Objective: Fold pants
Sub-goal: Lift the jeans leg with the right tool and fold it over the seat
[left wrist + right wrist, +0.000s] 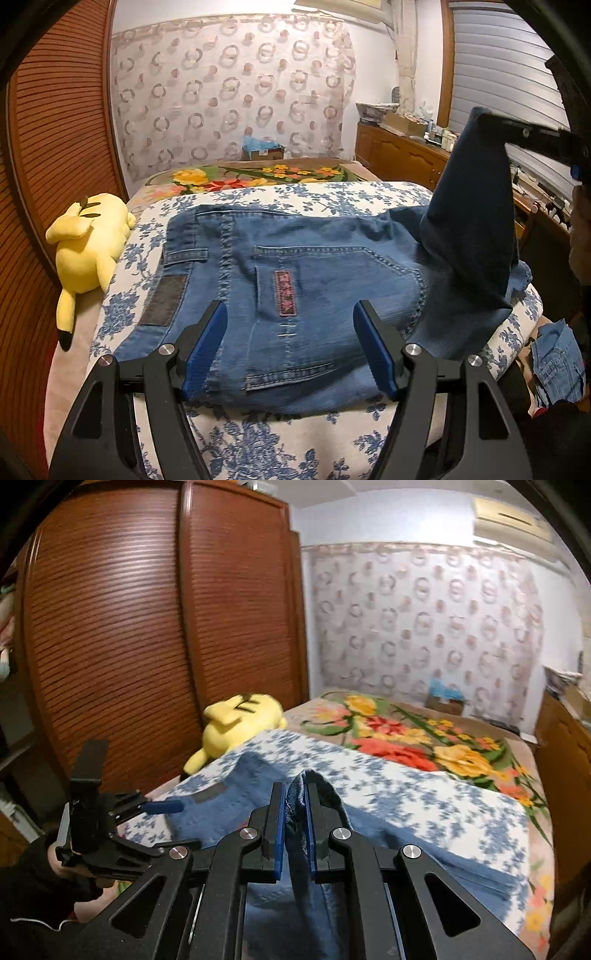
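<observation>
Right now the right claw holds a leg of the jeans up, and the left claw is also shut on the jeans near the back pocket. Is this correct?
Not quite. The right claw is shut on a leg of the jeans and holds it up, but the left claw is open: the left wrist view shows its pads standing apart above the back pocket, gripping nothing.

Readable text: none that I can make out.
Jeans (295, 295) waistband patch (164, 299), lower left of my left view: dark, no lettering legible.
Pocket tab (285, 293), centre: pink stitched pattern, unreadable.
Box (263, 149) by wall, upper centre: label too small.
</observation>
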